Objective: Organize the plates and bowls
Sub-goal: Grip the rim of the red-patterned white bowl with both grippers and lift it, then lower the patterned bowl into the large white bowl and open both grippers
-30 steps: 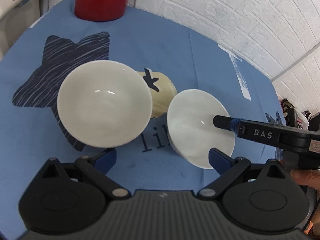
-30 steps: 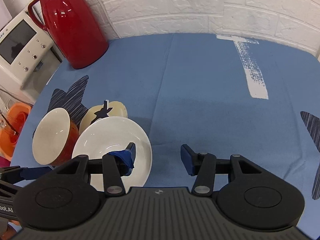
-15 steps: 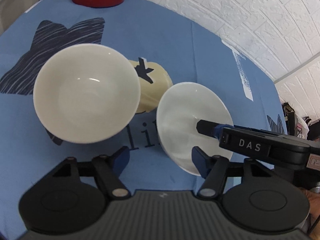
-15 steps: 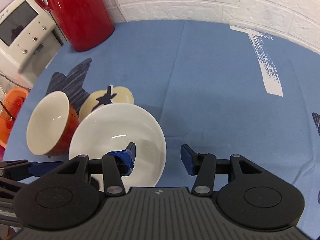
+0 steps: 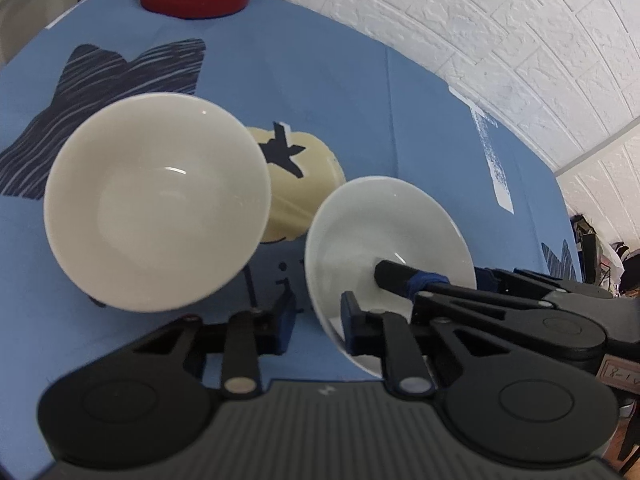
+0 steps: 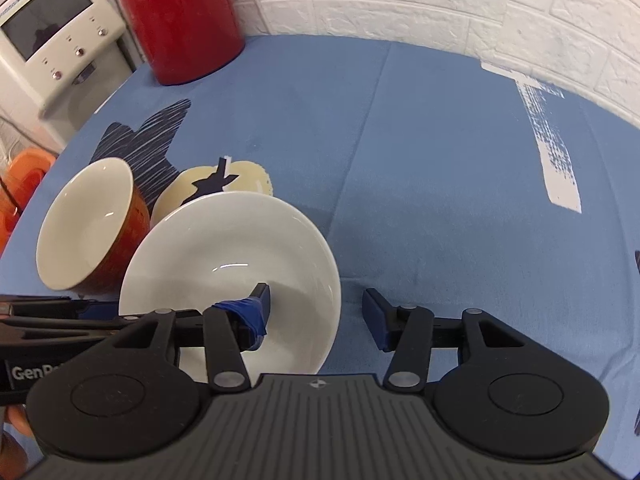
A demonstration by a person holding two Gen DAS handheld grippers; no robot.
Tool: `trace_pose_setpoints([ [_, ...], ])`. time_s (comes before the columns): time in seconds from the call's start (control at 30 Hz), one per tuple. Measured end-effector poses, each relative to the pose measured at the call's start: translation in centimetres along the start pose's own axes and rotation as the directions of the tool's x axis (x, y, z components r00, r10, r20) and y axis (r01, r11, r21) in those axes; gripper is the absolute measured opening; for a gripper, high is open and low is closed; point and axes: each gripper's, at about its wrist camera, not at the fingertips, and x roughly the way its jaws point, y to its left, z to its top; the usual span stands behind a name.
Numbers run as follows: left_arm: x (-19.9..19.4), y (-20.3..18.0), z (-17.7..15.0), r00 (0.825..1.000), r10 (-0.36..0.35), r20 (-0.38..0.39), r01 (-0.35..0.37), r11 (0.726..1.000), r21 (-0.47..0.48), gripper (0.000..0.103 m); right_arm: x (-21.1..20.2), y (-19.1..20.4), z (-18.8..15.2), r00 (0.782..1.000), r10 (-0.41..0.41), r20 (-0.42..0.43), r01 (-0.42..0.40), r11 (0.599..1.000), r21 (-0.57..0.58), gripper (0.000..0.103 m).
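A white plate (image 6: 236,256) sits on the blue tablecloth; it also shows in the left wrist view (image 5: 384,232). A bowl, white inside and red-orange outside (image 6: 88,224), stands just to its left and shows in the left wrist view (image 5: 156,200). My right gripper (image 6: 316,312) is open, its jaws straddling the plate's near right rim: the left finger is over the plate's inside, the right finger outside it. My left gripper (image 5: 316,320) is open around the plate's left rim. Neither gripper touches the bowl.
A red thermos jug (image 6: 180,20) stands at the back left, by a white appliance (image 6: 52,48). An orange object (image 6: 20,184) lies at the far left edge. A white brick wall (image 6: 440,4) runs behind the table. The cloth has star and apple prints.
Both grippers have moved closer to the plate. The left gripper's jaws have narrowed and now straddle the plate's left rim. The right gripper's left finger reaches further into the plate.
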Motion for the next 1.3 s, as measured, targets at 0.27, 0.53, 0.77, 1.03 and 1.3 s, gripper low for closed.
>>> trace_pose_setpoints([
  [0.27, -0.2, -0.4, -0.6, 1.000, 0.003, -0.007, -0.003, 1.000, 0.027, 0.001, -0.6, 0.2, -0.5, 0.997, 0.074, 0.031, -0.075, 0.997, 0.009, 0.007],
  [0.53, -4.6, -2.4, -3.1, 1.000, -0.009, -0.005, 0.009, 0.997, 0.082, 0.002, -3.5, 0.8, -2.0, 0.993, 0.085, 0.080, -0.090, 0.994, 0.060, 0.010],
  [0.77, -10.8, -5.5, -9.6, 0.999, -0.046, 0.000, 0.045, 0.982, 0.181, 0.002, -10.1, 2.2, -6.3, 0.992, 0.055, 0.117, -0.059, 0.998, 0.035, 0.010],
  [1.03, -16.3, -9.5, -22.3, 0.995, -0.094, -0.037, 0.100, 0.934, 0.344, 0.002, -20.2, 3.5, -17.7, 0.986, -0.030, 0.164, 0.020, 0.998, 0.063, 0.012],
  [1.3, -15.7, -10.7, -31.3, 0.987, -0.081, -0.137, 0.132, 0.898, 0.420, 0.001, -24.4, 4.2, -29.5, 0.985, -0.106, 0.138, 0.085, 0.985, 0.147, 0.015],
])
